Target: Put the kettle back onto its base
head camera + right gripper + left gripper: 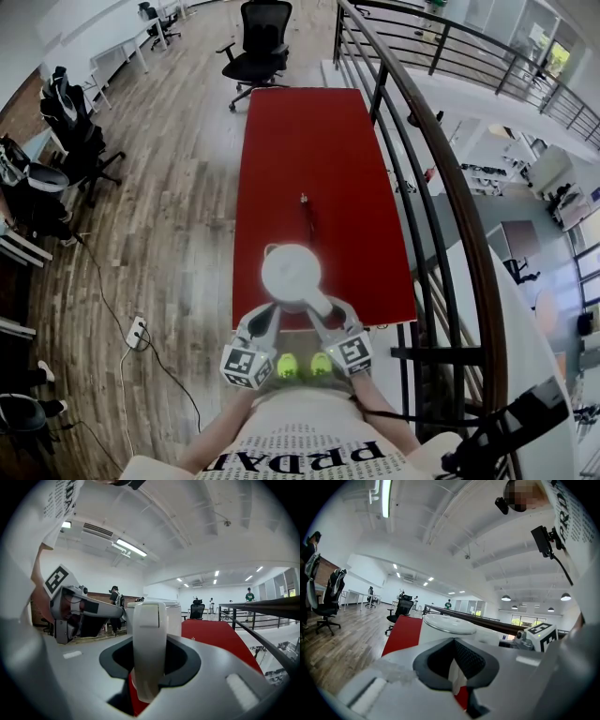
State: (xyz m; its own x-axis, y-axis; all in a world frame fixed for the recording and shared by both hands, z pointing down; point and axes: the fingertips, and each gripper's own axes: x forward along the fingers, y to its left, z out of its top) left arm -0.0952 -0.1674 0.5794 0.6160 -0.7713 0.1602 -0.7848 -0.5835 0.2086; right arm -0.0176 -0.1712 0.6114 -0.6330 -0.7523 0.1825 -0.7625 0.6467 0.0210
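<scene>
Shoes: two, bright green (287,366), nearest to me, on the floor between the gripper bodies.
Grippers: two, one marker cube on each.
Left gripper (272,312): in its own view, the jaws stand a narrow slit apart and clamp nothing. Only a sliver of white and red shows through. The tip sits just beside the kettle's near left side, and I cannot tell whether it touches.
Right gripper (324,309): clenched on the kettle's handle (149,644), which runs upright between its pads.
Kettle (291,272): one, white, with a round lid, over the near end of the table, close to the edge.
Hidden: the kettle's own body covers whatever is under it, so I cannot tell whether it rests on something or hangs clear.
Table (319,141): one, long and red.
Small dark item (303,199): one, mid-table beyond the kettle, with a thin cord trailing from it. It is too small to identify.
Power strip (137,331): one, on the wooden floor to the left.
Office chairs: three that I can count, one of them at the table's far end (258,42). The others are partly cut off on the left.
Railing (441,159): one, dark, along the right.
</scene>
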